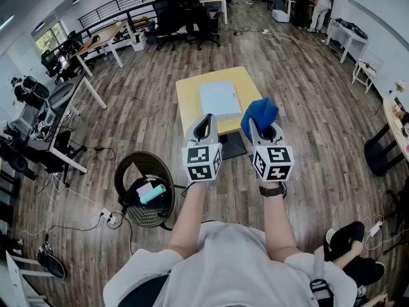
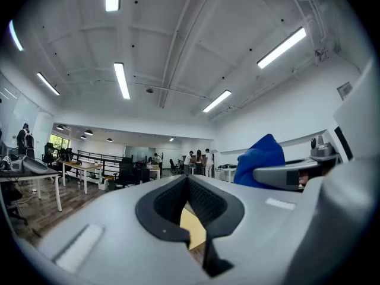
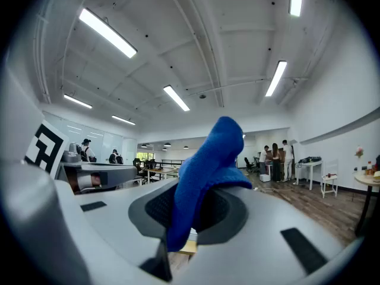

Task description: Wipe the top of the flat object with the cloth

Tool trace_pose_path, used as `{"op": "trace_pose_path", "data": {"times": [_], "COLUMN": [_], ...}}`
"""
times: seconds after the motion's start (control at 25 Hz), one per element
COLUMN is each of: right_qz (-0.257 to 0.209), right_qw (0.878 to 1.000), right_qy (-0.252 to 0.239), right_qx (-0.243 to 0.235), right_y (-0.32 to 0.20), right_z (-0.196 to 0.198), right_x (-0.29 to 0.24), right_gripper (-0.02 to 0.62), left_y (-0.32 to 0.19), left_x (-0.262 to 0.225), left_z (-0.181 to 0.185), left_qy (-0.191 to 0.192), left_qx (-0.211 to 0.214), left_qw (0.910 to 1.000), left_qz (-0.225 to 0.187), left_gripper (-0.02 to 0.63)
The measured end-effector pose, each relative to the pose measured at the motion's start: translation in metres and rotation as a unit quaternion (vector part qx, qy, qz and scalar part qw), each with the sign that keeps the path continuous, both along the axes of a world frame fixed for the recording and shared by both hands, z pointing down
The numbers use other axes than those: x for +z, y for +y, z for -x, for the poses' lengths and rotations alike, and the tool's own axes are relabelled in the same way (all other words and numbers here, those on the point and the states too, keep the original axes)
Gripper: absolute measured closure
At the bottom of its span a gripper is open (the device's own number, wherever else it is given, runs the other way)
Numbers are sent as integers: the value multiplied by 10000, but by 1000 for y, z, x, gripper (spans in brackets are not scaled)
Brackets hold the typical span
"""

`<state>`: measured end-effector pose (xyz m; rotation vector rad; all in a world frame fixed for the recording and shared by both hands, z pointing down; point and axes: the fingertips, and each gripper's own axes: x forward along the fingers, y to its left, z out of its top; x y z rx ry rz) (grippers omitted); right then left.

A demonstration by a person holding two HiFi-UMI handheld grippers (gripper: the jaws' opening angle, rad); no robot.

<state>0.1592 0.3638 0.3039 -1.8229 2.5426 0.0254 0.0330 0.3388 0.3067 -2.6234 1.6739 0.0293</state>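
Cloth (image 1: 259, 115), blue, bunched, clamped in your right tongs (image 1: 263, 128), held up before you. Flat object (image 1: 218, 98) lies on yellow surface (image 1: 192, 110), apart from cloth. Your left tongs (image 1: 206, 120) pressed together, nothing between.

From here the cloth (image 3: 208, 165) looks like soft, napped fabric. The left hand-held gripper (image 2: 187, 180) and right hand-held gripper (image 3: 199, 183) have matt grey plastic shells, dark and ribbed inside the jaws. The flat object (image 1: 218, 98) seems smooth and matt, perhaps plastic. I see a matt table (image 1: 192, 94) top and a wood-plank floor (image 1: 300, 88).
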Motion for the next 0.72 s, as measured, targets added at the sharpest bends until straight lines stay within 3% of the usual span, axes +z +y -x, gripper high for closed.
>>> {"op": "trace_pose_path", "data": {"times": [0.4, 0.72], "right_qz": [115, 411], "right_qw": [9995, 9984], "right_qy": [107, 291], "right_qx": [-265, -255], "right_y": [-22, -86], "right_z": [-21, -21], "right_x": [15, 40], "right_gripper": [529, 529], "left_y": [-14, -79], "left_x": [14, 35], "left_z": [-18, -28], "left_qy": [-43, -65], "left_qx": [-135, 4], "left_qw": [9999, 9999], "left_qz": [18, 134], "left_gripper": [603, 603]}}
